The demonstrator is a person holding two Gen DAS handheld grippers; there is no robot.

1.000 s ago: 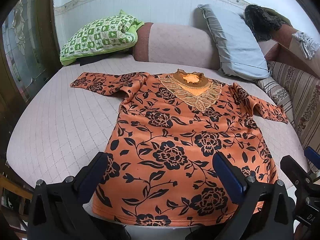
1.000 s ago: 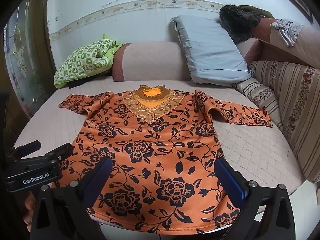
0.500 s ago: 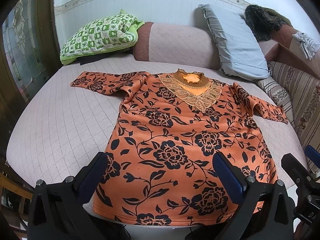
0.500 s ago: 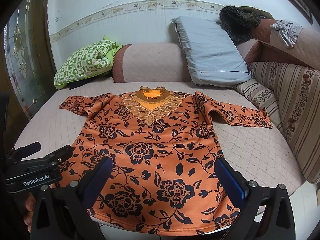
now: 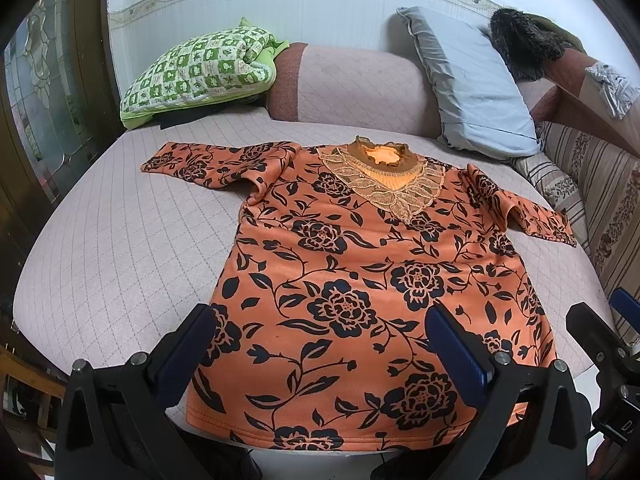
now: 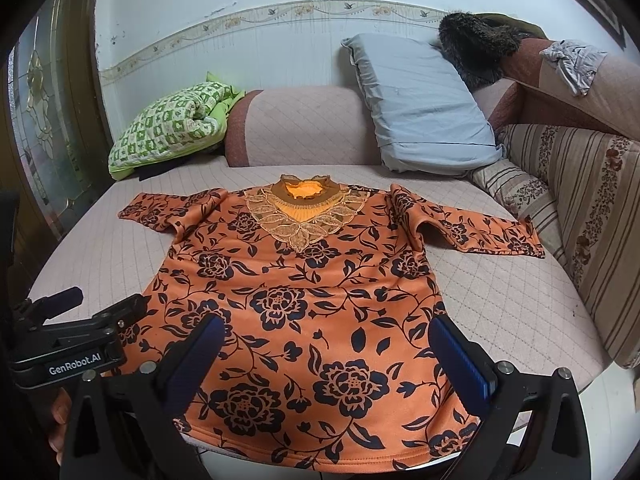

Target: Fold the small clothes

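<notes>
Orange floral blouse [image 5: 360, 280] spread flat, sleeves out; both tools released, empty.

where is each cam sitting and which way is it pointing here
Left wrist view: sits on the left gripper, at the near hem, left of centre, looking along the orange floral top toward the sofa back; its open fingers frame the bottom, and the right gripper's black frame pokes in at the right edge.
Right wrist view: sits on the right gripper, further right, facing the same way; its open fingers show, plus the left gripper and a bit of hand.
Shared: the top, green checked quilt, grey pillow.
</notes>
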